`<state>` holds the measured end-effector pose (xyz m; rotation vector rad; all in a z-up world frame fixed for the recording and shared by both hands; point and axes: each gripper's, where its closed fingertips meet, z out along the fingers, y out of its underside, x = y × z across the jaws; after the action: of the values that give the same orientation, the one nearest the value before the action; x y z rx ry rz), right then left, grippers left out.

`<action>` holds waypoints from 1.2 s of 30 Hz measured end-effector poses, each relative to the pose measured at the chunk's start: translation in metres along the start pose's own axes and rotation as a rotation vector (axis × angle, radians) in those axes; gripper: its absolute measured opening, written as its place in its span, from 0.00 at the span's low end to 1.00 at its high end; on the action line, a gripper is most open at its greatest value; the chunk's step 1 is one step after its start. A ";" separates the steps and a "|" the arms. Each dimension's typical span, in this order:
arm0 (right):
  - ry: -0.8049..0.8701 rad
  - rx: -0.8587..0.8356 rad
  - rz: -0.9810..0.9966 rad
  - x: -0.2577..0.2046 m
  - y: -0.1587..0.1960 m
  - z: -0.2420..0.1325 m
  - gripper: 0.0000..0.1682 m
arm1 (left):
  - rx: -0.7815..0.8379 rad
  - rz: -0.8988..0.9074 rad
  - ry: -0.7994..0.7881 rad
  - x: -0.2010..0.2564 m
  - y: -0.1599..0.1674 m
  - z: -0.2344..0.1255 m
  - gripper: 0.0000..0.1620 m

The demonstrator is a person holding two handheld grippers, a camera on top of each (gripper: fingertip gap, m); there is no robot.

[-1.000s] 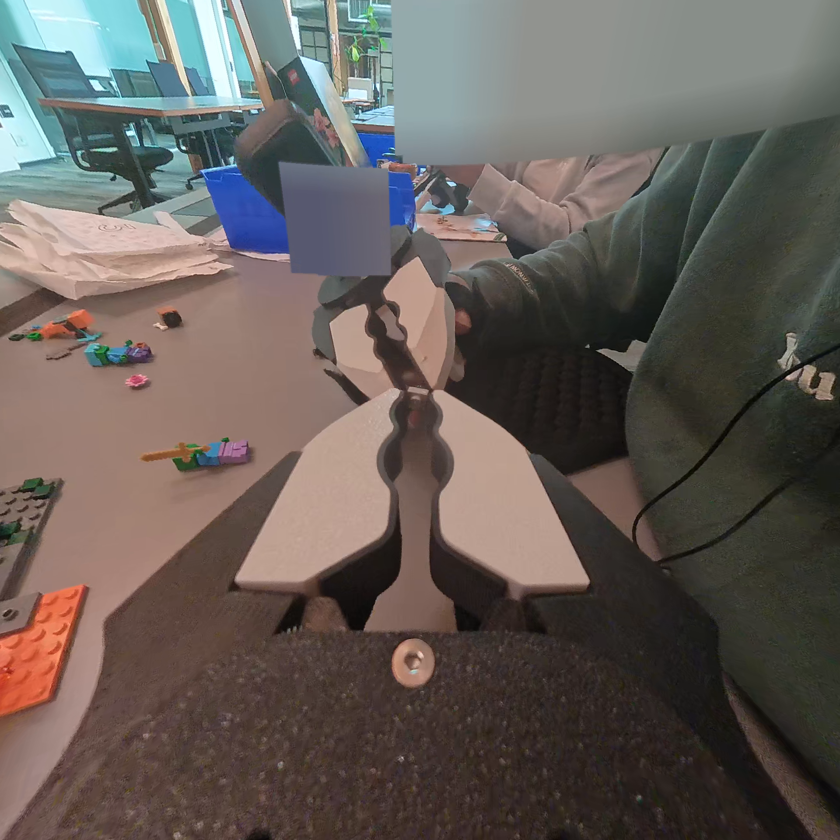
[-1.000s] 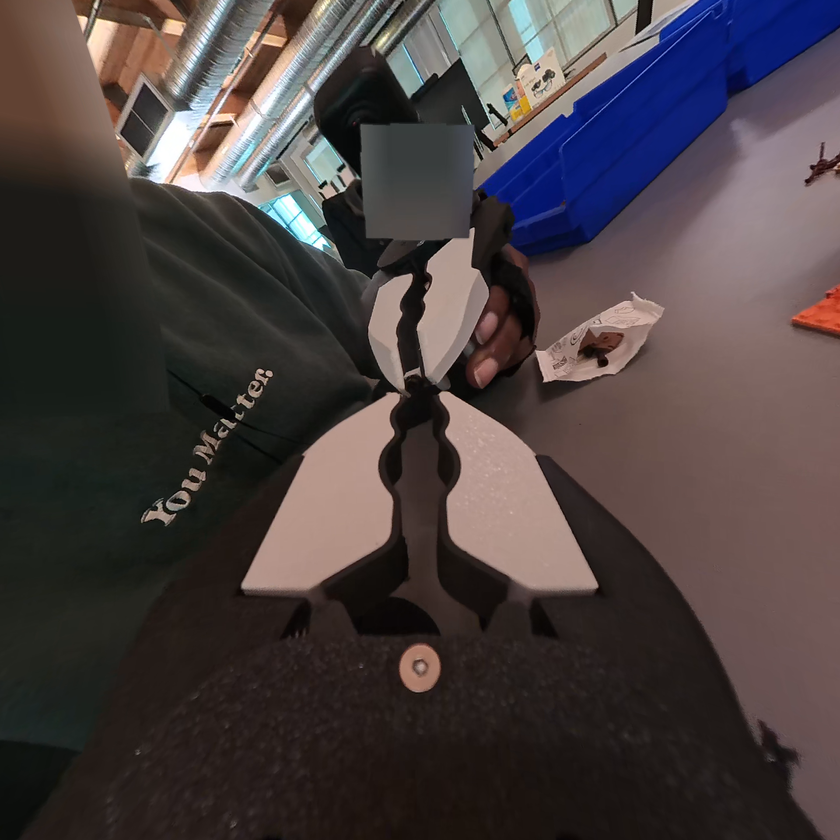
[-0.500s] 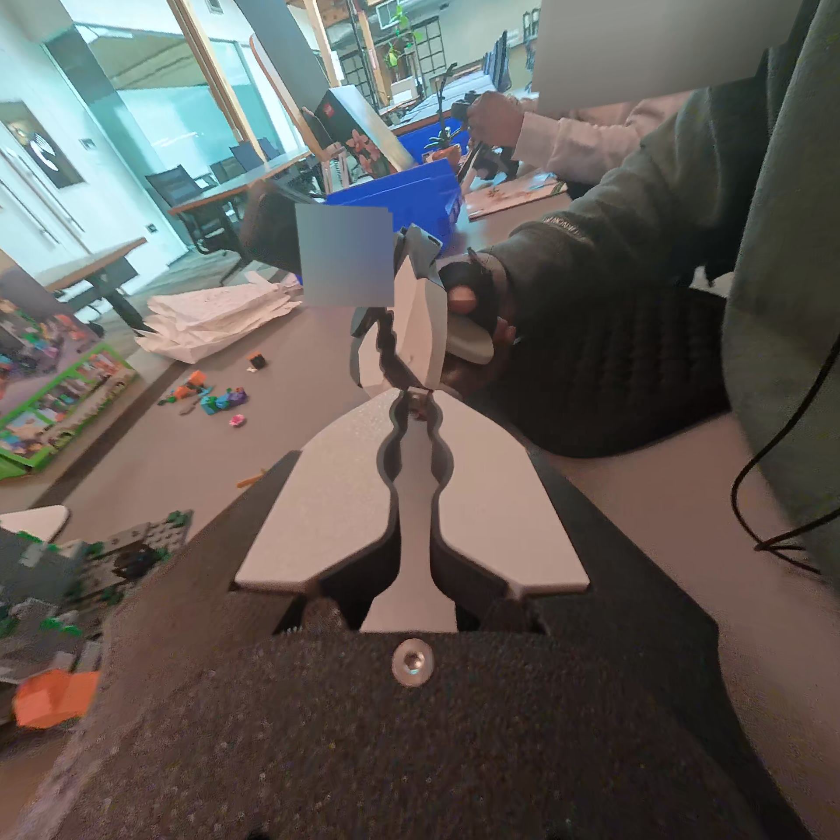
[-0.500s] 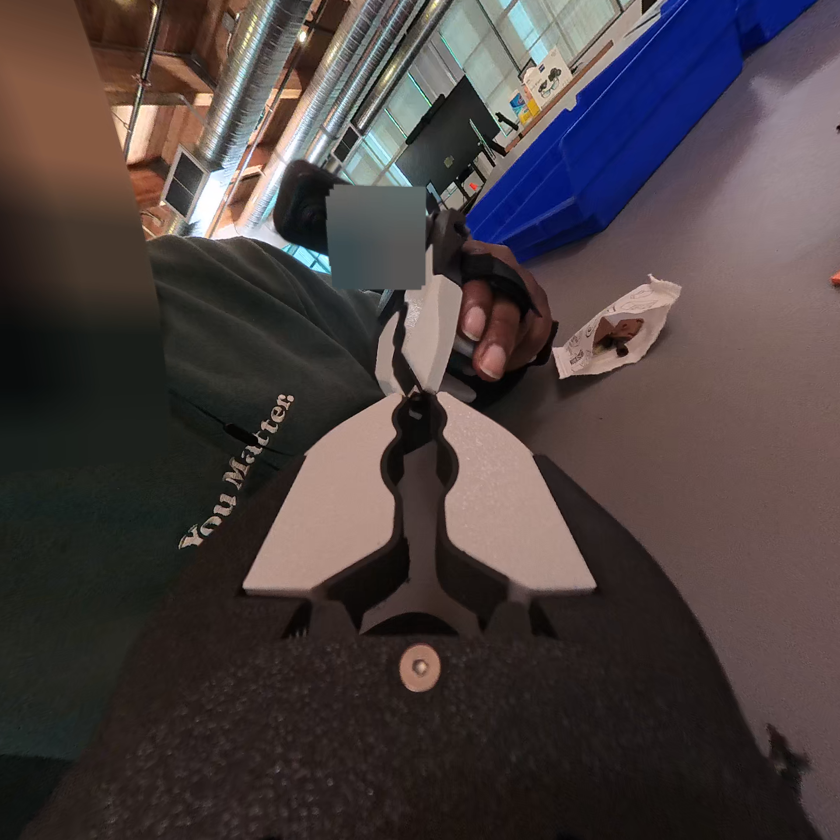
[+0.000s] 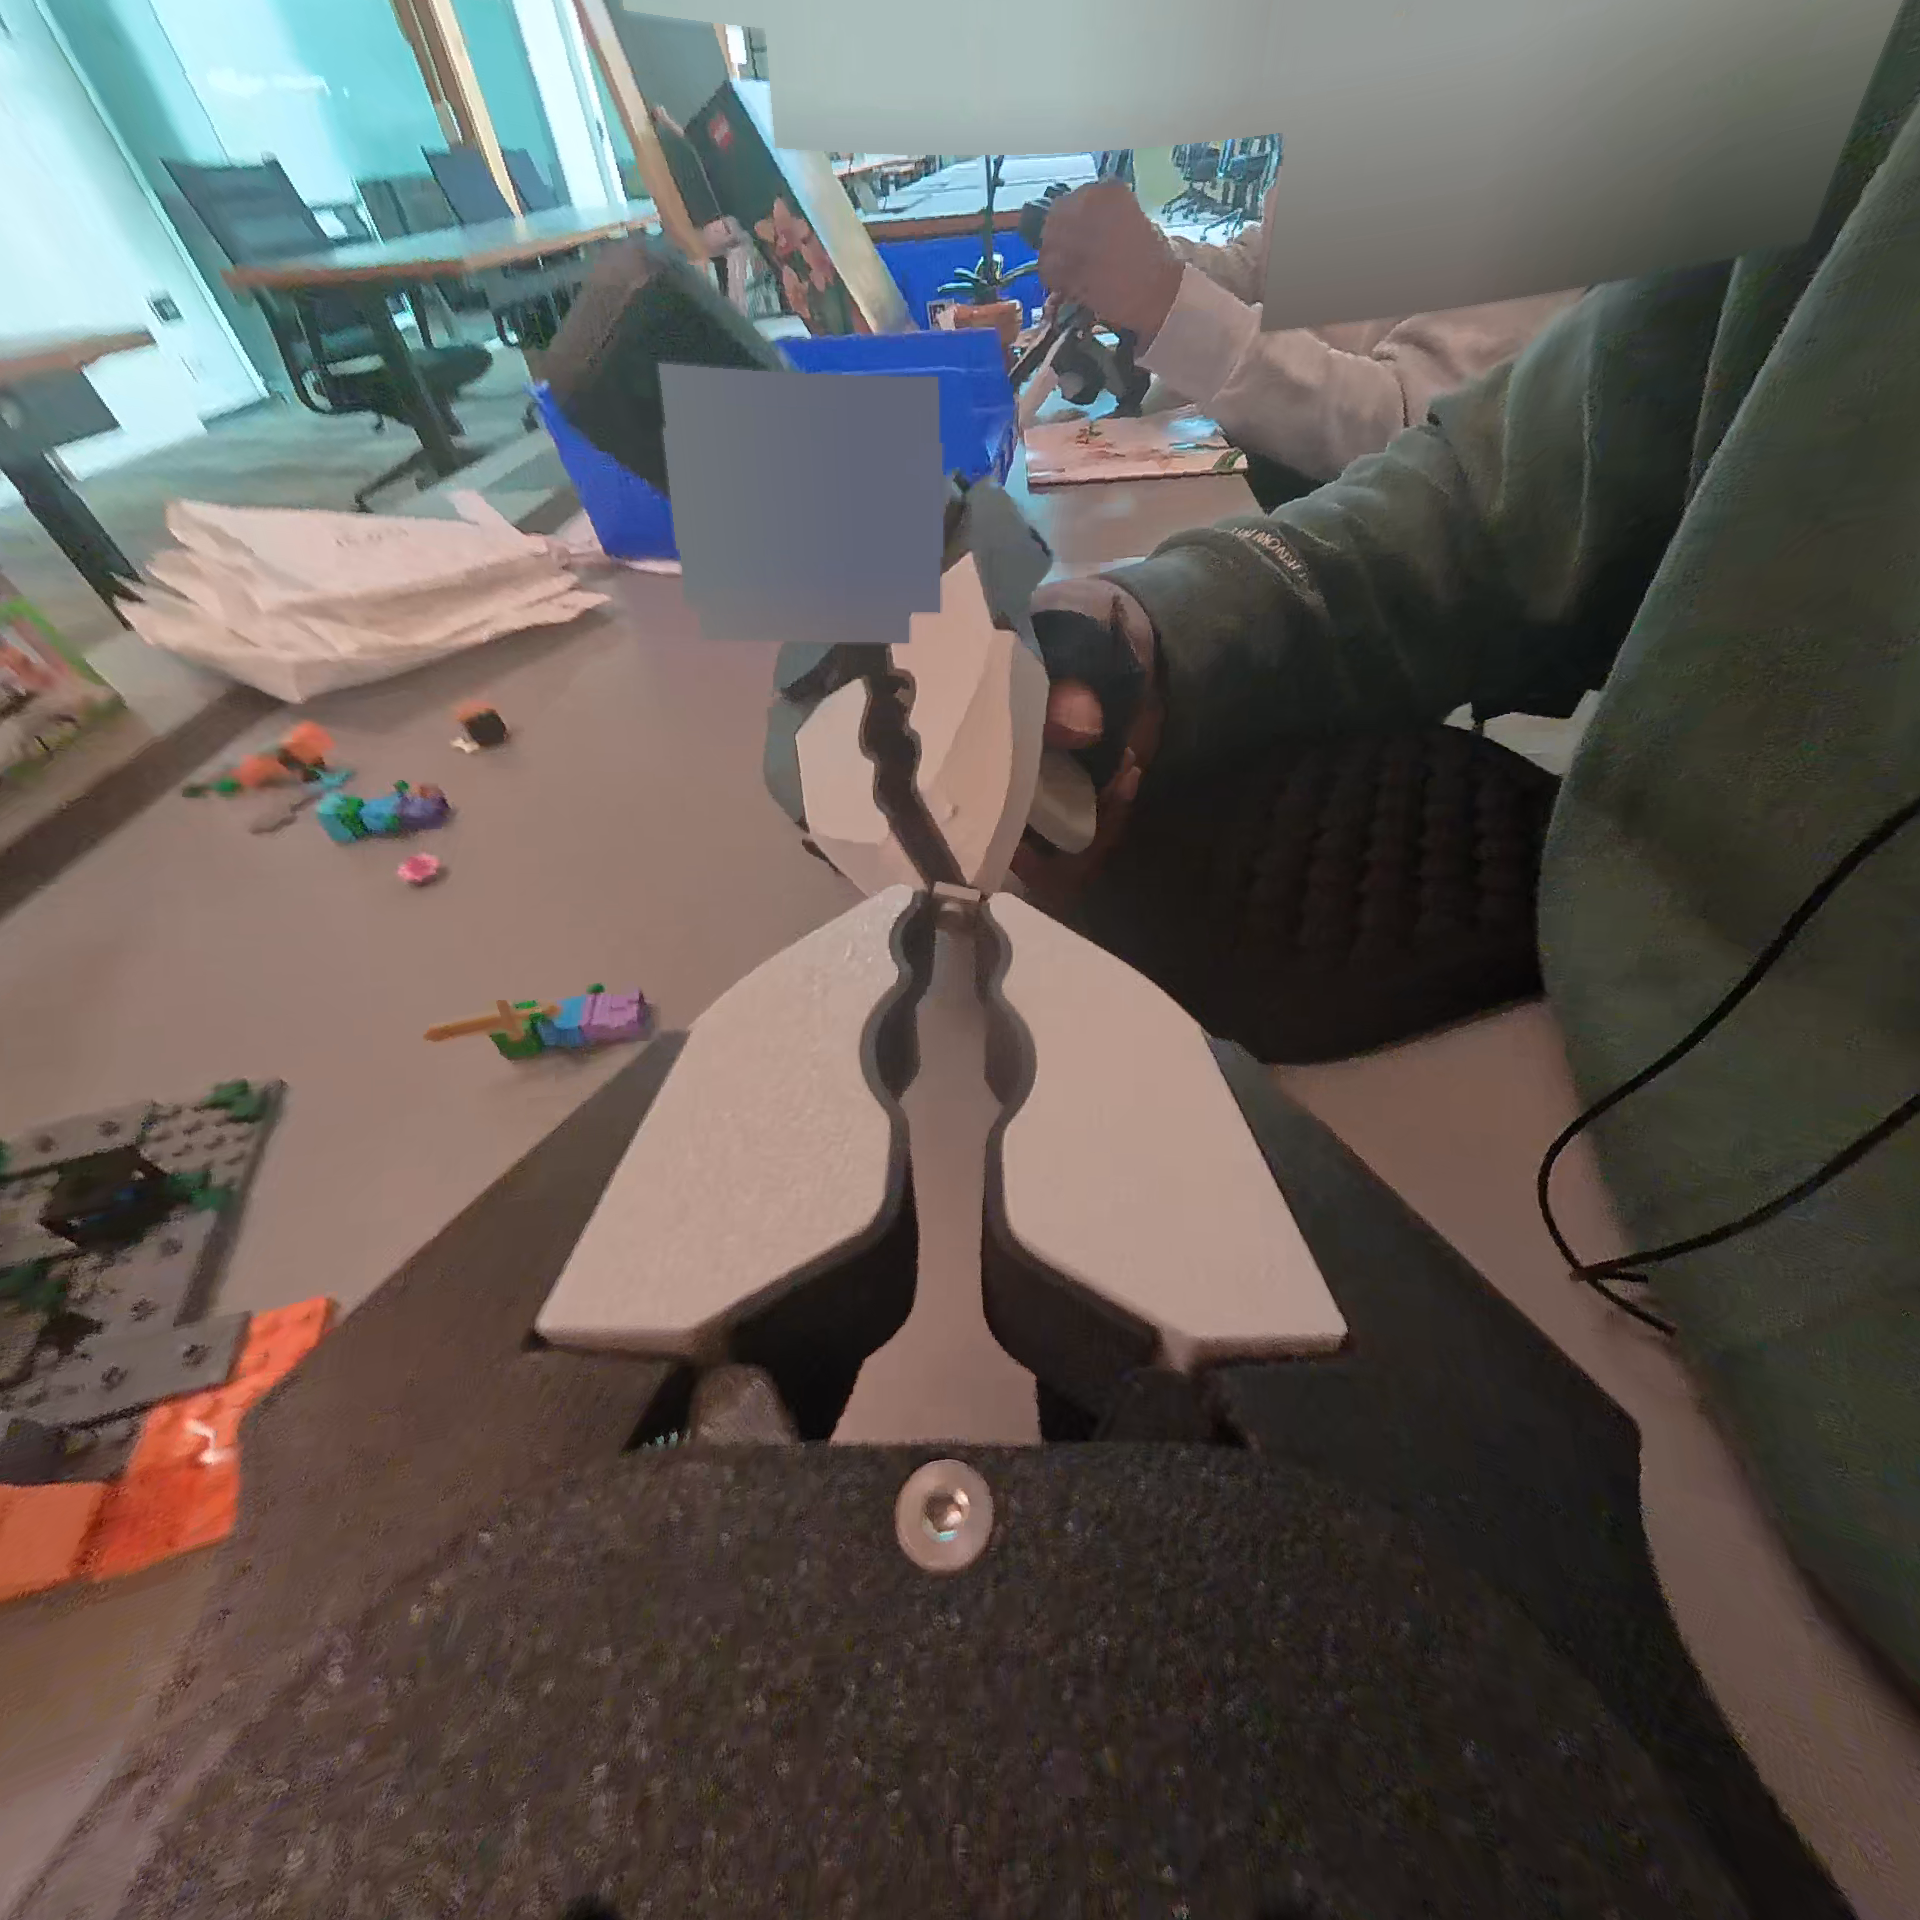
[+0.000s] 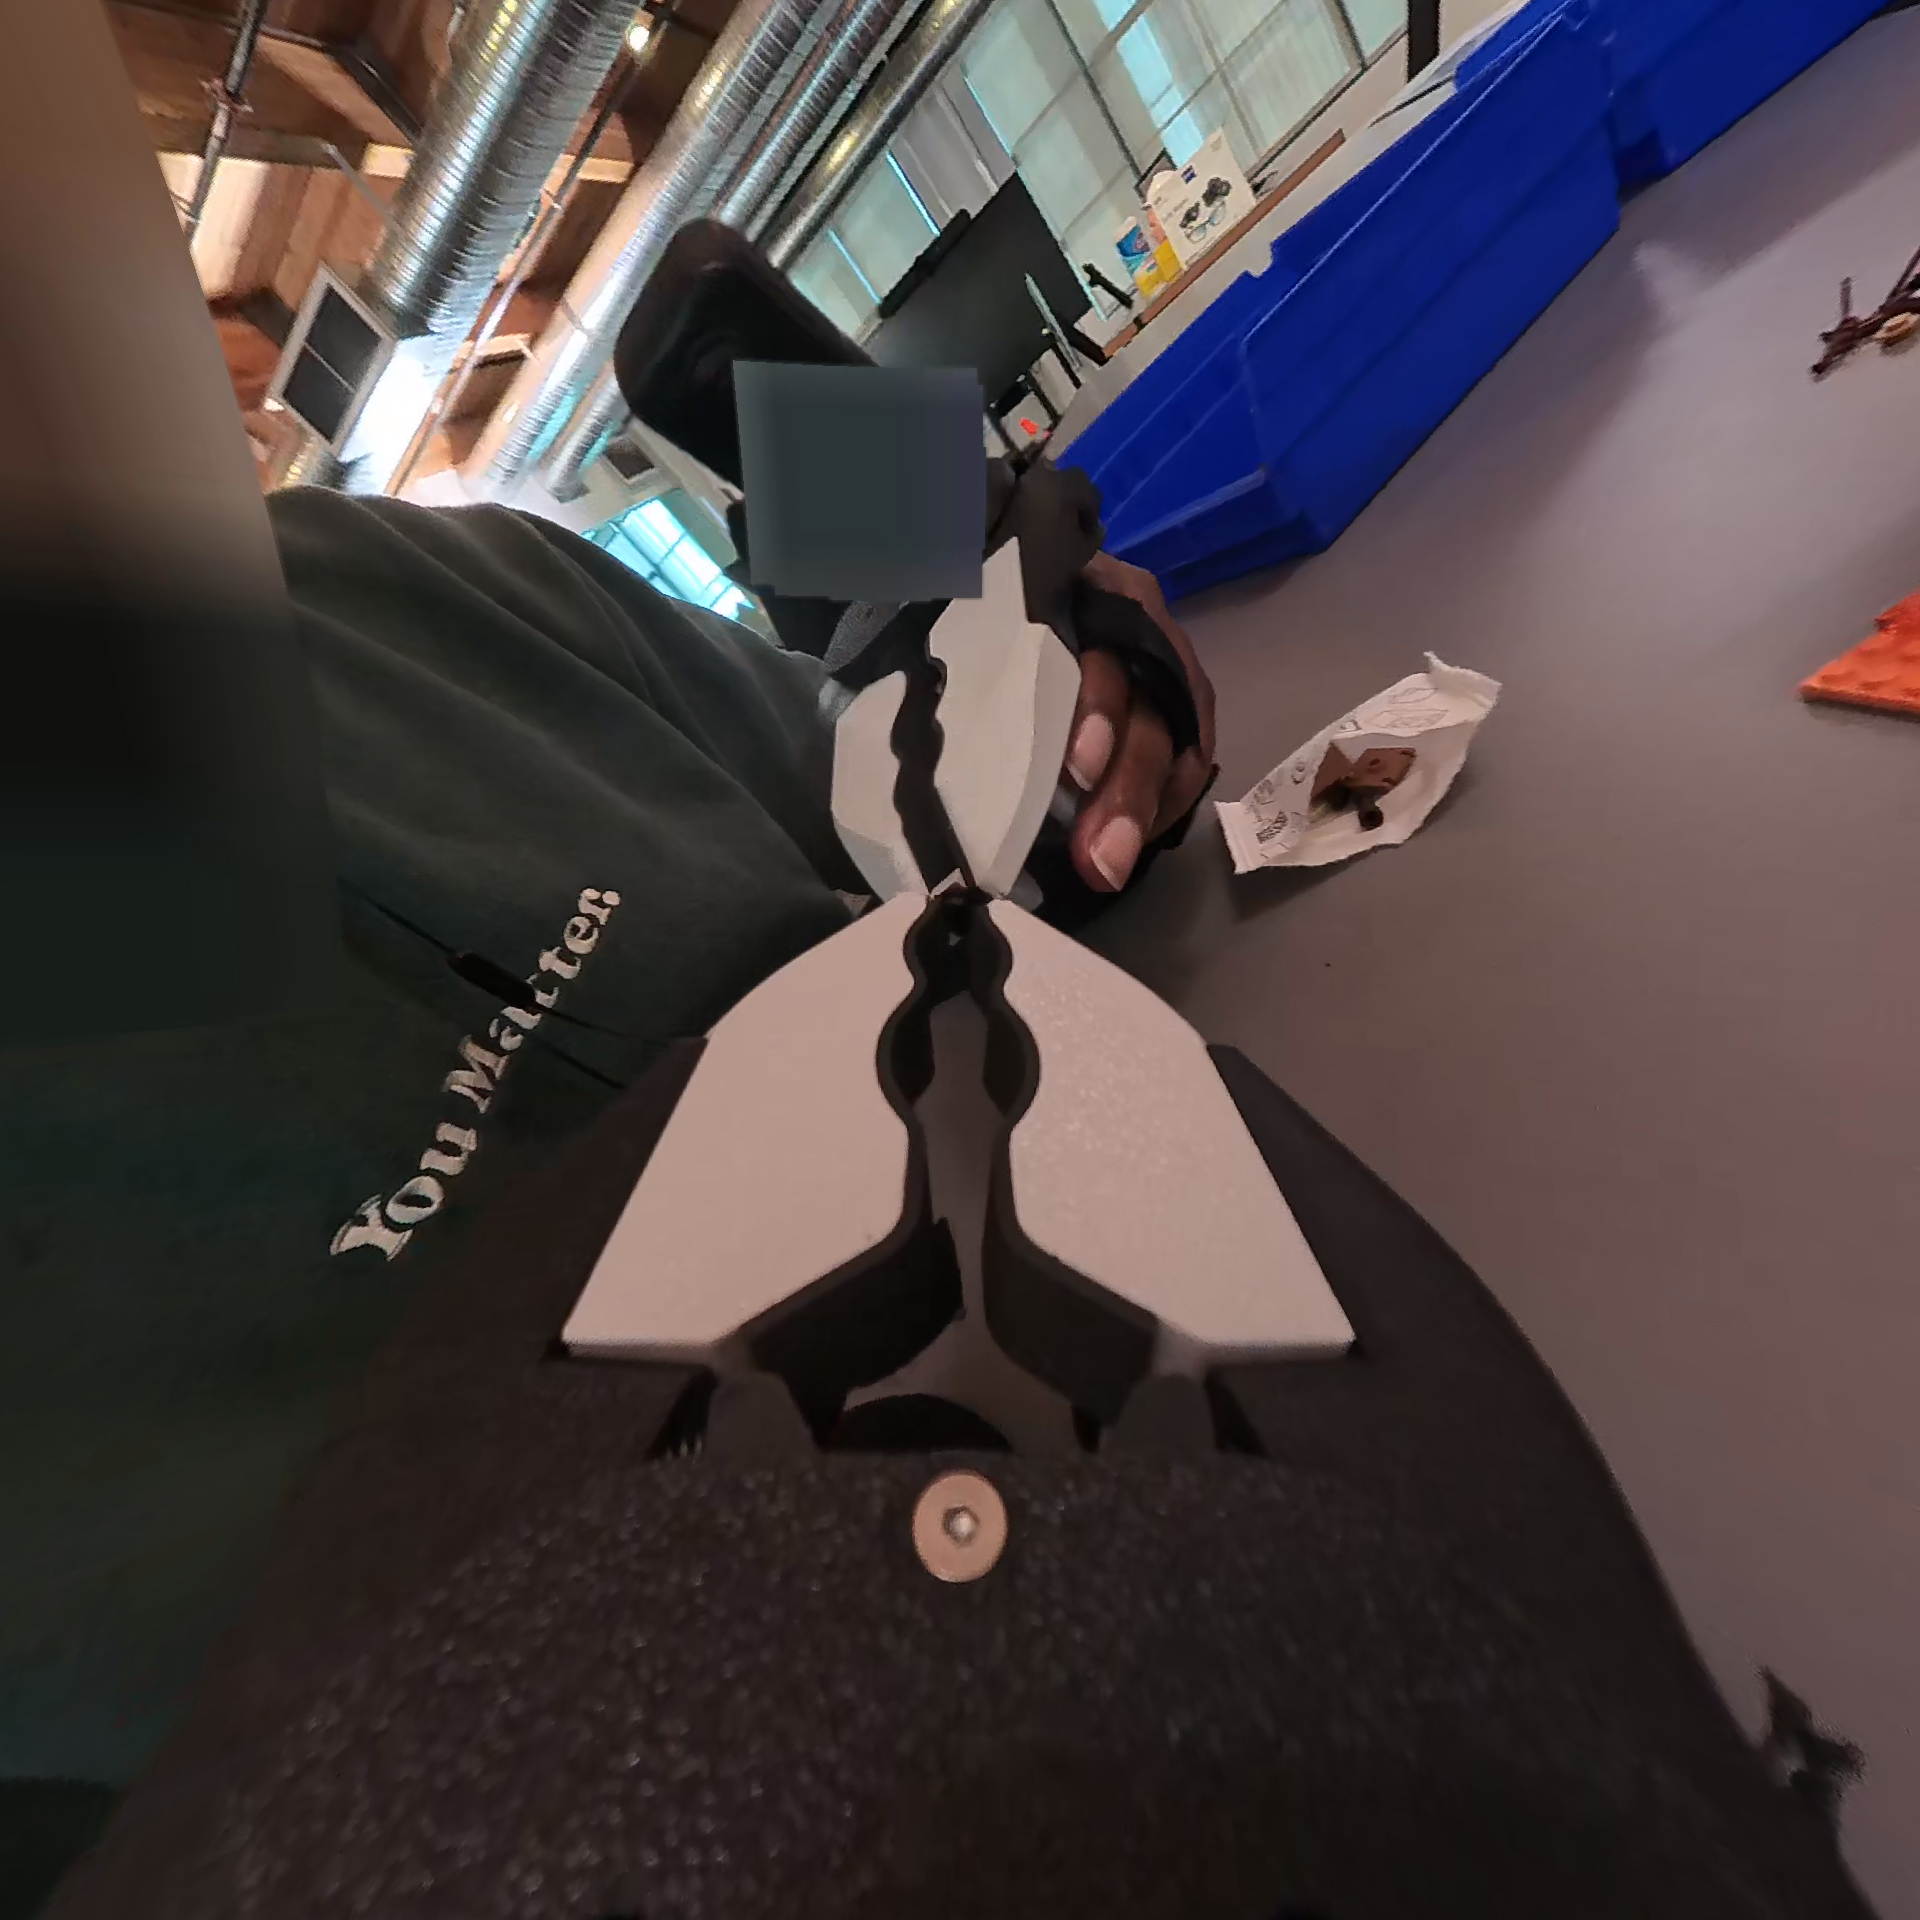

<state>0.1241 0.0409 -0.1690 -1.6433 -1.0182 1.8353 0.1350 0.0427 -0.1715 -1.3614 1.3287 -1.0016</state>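
My left gripper [image 5: 956, 906] and my right gripper [image 6: 952, 914] meet tip to tip in the air above the grey table [image 5: 260, 966]. Both are shut. A small light-grey piece [image 5: 958, 896] is pinched where the tips meet; it also shows in the right wrist view [image 6: 950, 889]. I cannot tell whether it is one piece or two pressed together. The right gripper [image 5: 925, 831] faces me in the left wrist view, held by a hand in a dark green sleeve. The left gripper [image 6: 940, 831] faces me in the right wrist view.
Left of the grippers lie a small colourful brick figure [image 5: 561, 1023], loose bricks [image 5: 374, 810], a grey baseplate [image 5: 156, 1174] and an orange plate [image 5: 156, 1455]. White paper bags [image 5: 364, 582] and a blue bin [image 5: 966, 405] stand behind. An opened white bag [image 6: 1351, 769] and blue bins [image 6: 1403, 312] lie on the right. The tips of both grippers are at nearly the same place. From either gripper's tips it is about 20 centimetres to the orange plate [image 5: 156, 1455].
Both grippers stayed shut and tip to tip. The pair tilted and swung half a second ago, then came back near its earlier pose.
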 end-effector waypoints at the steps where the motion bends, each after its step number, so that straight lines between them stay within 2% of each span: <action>1: 0.014 -0.003 -0.009 0.001 0.000 0.000 0.02 | -0.006 -0.024 0.005 0.000 0.001 0.000 0.04; 9: 0.132 -0.042 -0.082 0.011 0.004 0.001 0.02 | -0.052 -0.119 0.015 -0.005 0.010 0.000 0.04; 21: 0.213 -0.073 -0.163 0.016 0.006 -0.001 0.00 | -0.055 -0.134 0.008 -0.009 0.010 -0.002 0.04; 22: 0.241 -0.079 -0.159 0.021 0.007 -0.002 0.00 | -0.052 -0.135 0.015 -0.008 0.010 -0.003 0.04; 24: 0.298 -0.102 -0.166 0.032 0.010 -0.006 0.00 | 0.057 -0.183 0.150 0.013 -0.013 -0.004 0.04; 26: 0.253 -0.074 -0.190 0.023 0.005 -0.006 0.00 | -0.018 -0.082 0.000 -0.004 -0.004 -0.003 0.04; 27: 0.245 -0.059 -0.214 0.019 0.002 -0.006 0.00 | 0.008 -0.107 -0.030 -0.014 -0.007 -0.010 0.04; 29: 0.255 -0.044 -0.221 0.019 -0.002 -0.007 0.00 | 0.067 -0.190 -0.002 -0.020 -0.015 -0.020 0.04; 33: 0.225 -0.014 -0.209 0.016 -0.003 -0.004 0.01 | 0.056 -0.163 0.019 -0.013 -0.012 -0.014 0.04; 36: 0.182 0.022 -0.195 0.010 -0.007 -0.001 0.06 | 0.086 -0.184 0.044 -0.011 -0.016 -0.016 0.04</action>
<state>0.1229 0.0536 -0.1699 -1.6037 -1.0345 1.5361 0.1220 0.0511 -0.1520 -1.4219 1.1946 -1.2048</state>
